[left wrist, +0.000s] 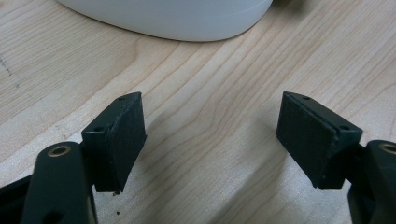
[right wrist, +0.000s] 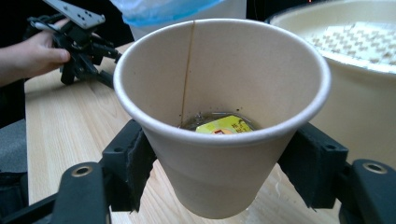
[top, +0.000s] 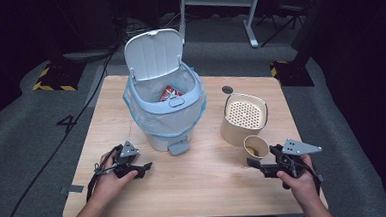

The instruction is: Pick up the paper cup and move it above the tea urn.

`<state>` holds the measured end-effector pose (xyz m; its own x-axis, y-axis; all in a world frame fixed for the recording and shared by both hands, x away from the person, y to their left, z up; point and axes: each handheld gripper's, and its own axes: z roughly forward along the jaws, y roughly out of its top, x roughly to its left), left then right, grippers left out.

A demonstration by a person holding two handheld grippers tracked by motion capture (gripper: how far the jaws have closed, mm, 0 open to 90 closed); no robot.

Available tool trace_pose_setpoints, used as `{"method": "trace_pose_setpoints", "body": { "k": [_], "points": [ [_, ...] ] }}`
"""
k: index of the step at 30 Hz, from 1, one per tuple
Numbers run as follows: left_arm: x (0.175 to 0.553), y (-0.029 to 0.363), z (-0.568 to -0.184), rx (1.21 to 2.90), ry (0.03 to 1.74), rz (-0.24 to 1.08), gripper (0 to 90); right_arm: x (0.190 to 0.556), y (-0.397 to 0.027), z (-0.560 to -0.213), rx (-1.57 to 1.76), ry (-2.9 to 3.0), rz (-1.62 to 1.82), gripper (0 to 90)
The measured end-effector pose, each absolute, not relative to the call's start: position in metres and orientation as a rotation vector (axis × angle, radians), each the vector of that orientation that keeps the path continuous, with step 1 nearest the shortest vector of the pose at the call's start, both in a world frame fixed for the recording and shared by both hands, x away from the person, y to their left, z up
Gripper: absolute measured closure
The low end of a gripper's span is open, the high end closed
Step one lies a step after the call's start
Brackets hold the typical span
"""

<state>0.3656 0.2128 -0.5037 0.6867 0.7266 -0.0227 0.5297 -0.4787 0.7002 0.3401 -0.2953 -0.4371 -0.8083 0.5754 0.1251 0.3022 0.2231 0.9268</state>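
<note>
Lab (dark): hazard-taped stand feet (top: pixel 54 79), cables (top: pixel 39 166).

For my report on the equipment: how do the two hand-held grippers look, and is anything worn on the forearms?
Both the left gripper and the right gripper are black, with two flat padded jaws, a grey three-cornered plate with small holes on top, and trailing black cables. The forearms show no sleeves.

A bin (top: pixel 165 107) is set at the table's (top: pixel 135 191) upper centre, a canister (top: pixel 243 119) to its right, a cup (top: pixel 256 148) just below that, held between the right gripper's (top: pixel 254 164) jaws, the left gripper (top: pixel 145 168) placed lower left.
</note>
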Motion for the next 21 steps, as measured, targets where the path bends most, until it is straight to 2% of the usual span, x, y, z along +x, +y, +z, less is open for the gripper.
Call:
{"method": "trace_pose_setpoints", "body": {
  "k": [21],
  "points": [
    [0.368,0.216,-0.504,2.202,0.941,0.356,23.9,0.353,-0.305,-0.381,0.73,2.268,1.566,32.1]
  ]
}}
